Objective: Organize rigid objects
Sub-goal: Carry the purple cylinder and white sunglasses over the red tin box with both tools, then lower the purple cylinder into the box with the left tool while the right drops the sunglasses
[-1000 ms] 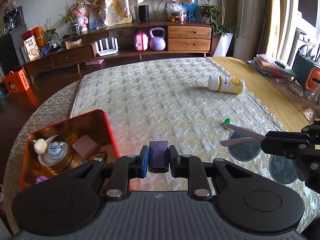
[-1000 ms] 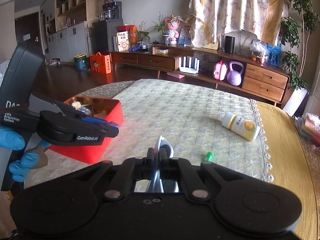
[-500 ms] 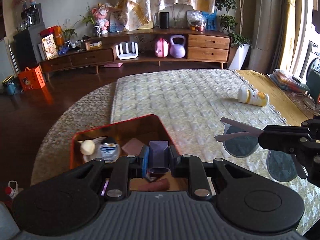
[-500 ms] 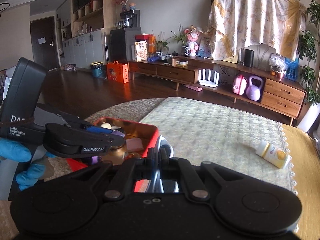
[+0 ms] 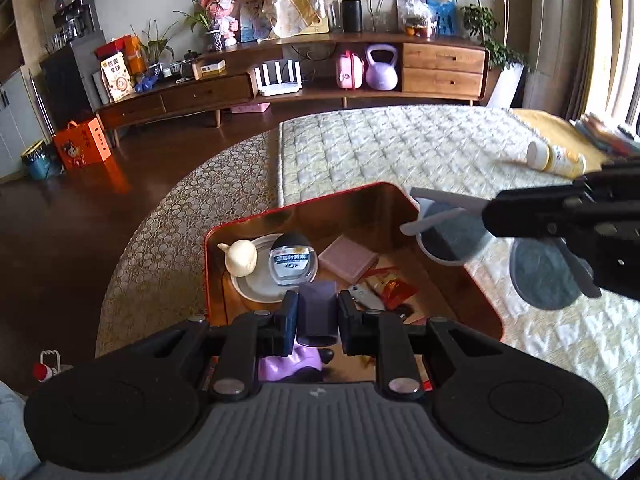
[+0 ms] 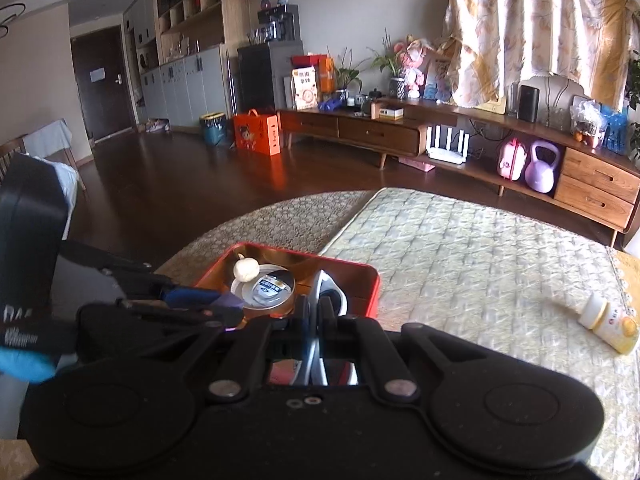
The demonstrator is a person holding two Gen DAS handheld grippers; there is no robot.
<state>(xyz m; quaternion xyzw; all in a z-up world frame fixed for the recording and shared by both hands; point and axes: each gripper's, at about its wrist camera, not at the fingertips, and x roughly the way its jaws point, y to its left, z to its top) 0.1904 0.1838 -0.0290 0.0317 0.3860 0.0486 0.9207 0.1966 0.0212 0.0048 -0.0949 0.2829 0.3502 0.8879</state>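
Left fingers (image 5: 288,322) clamped on a small purple block (image 5: 318,312), narrow gap, pads flat on 2 opposite faces. Block looks rigid, light, matte; square faces give a stable pinch, low slip risk. It hangs over the near end of the red tin (image 5: 208,264).

Right fingers (image 6: 306,320) fully closed on white-framed sunglasses (image 5: 452,236), pinched somewhere on the frame; exact spot hidden. Judgement: light, thin plastic, lenses scratch-prone, temples can flex or fold, so hold at the frame, not a lens, and set down rather than drop. They hang at the tin's right-hand wall, 1 grey lens over the tin interior, the other outside it over the quilted mat (image 5: 400,148).

Inside the tin: garlic bulb (image 5: 240,258), round lidded can (image 5: 292,266), pink card (image 5: 348,258), red snack wrapper (image 5: 390,286), lilac toy (image 5: 288,362) under the block.

Well right of the tin, a yellow-white bottle (image 5: 554,158) lies on its side on the mat, probably next.
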